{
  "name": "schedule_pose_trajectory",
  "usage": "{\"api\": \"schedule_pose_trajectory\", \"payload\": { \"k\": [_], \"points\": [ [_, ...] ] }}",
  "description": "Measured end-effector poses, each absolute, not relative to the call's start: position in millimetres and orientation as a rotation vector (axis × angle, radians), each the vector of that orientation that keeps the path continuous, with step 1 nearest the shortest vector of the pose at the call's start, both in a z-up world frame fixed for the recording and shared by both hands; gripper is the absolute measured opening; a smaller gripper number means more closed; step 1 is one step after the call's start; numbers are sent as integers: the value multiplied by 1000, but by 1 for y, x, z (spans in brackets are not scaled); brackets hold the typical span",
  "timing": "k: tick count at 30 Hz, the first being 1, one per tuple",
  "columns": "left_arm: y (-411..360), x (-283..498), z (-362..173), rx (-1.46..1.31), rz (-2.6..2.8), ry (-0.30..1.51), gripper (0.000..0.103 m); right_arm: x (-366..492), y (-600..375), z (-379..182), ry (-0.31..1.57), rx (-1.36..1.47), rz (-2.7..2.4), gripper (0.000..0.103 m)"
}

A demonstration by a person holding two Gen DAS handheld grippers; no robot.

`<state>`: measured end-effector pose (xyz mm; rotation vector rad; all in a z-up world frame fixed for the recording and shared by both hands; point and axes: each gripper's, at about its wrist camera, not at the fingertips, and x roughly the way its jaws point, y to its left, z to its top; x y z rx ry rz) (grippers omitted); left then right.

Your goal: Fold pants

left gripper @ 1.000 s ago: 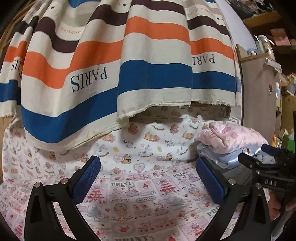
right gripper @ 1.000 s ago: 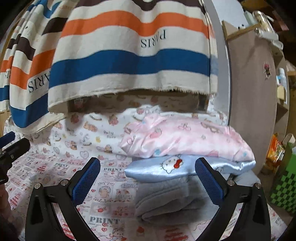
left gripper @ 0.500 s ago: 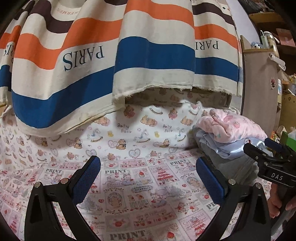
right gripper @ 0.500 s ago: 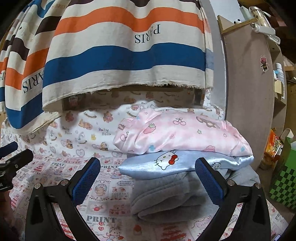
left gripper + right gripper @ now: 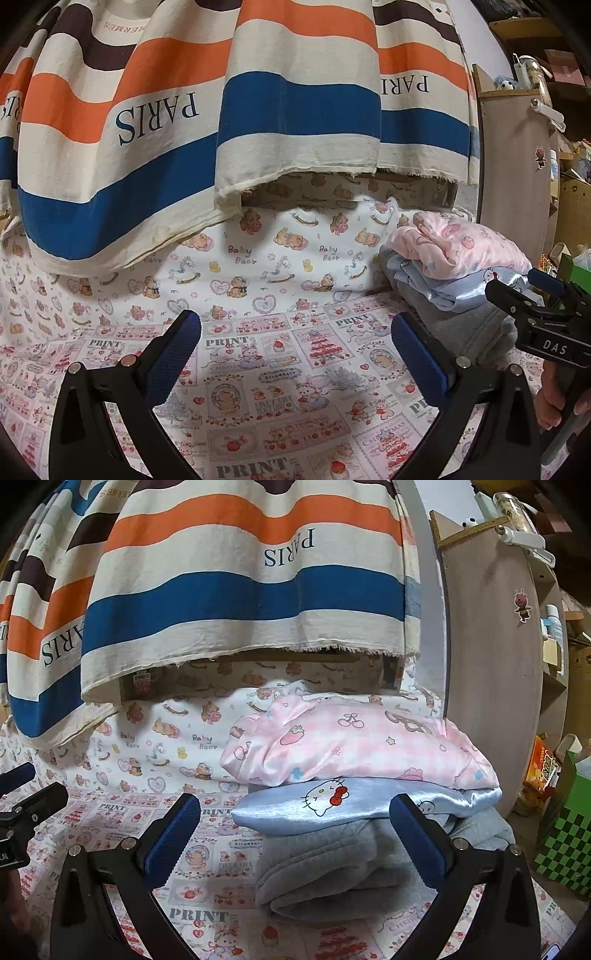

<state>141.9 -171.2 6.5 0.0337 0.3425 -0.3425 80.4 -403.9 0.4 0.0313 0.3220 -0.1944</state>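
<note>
Left tongs (image 5: 295,354) wide apart, holding nothing, low over the printed bed sheet (image 5: 258,369). Right tongs (image 5: 295,834) wide apart too, empty, aimed at a folded stack: pink pants (image 5: 354,746) on top, blue Hello Kitty pants (image 5: 332,805), grey pants (image 5: 332,871) at the bottom. All three neatly folded already. Best kept level, no poking the pile.

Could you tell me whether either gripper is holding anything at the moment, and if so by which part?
Nothing is held: the left gripper and right gripper are both open, with no cloth between their fingers.
</note>
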Motion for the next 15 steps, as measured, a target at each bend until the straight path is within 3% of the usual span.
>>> {"api": "schedule_pose_trajectory", "payload": {
  "k": [15],
  "points": [
    [-172,142,7,36,-343,342,102,80,-403,0,322,29,-187,103]
  ]
}}
